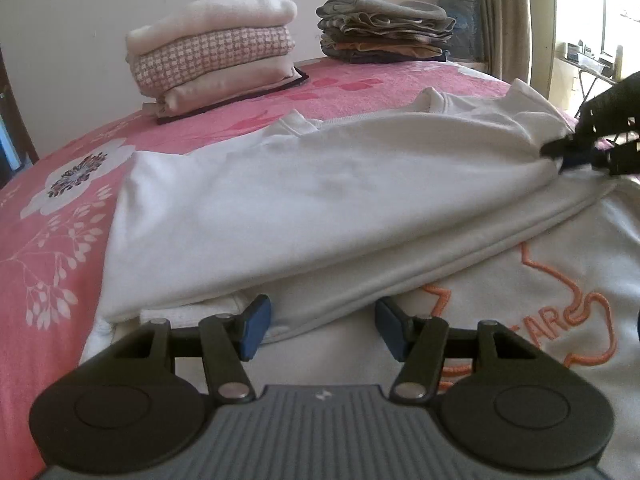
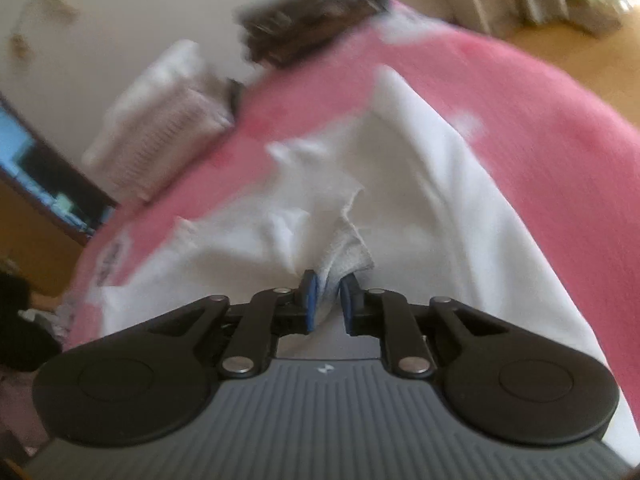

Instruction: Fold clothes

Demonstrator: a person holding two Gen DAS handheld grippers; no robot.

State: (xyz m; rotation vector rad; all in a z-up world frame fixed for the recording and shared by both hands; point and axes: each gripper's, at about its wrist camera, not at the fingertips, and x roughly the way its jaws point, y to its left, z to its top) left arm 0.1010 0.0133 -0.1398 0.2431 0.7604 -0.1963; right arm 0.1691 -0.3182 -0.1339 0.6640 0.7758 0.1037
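Observation:
A white sweatshirt [image 1: 304, 196] with an orange embroidered design [image 1: 576, 316] lies on the pink bed, one side folded over across its front. My left gripper [image 1: 320, 330] stands open just above the folded hem, with nothing between its blue pads. My right gripper [image 2: 329, 304] is shut on a bunched white fold of the sweatshirt [image 2: 420, 208]; that view is motion-blurred. In the left wrist view the right gripper [image 1: 576, 156] shows at the right edge, pinching the cloth near the sleeve.
A pink floral bedspread [image 1: 60, 216] covers the bed. At its far side stand two folded stacks: a white and pink checked one [image 1: 216, 56] and a grey, brown one [image 1: 384, 28]. A curtain and window are at the right; a wooden floor [image 2: 560, 44] lies beyond.

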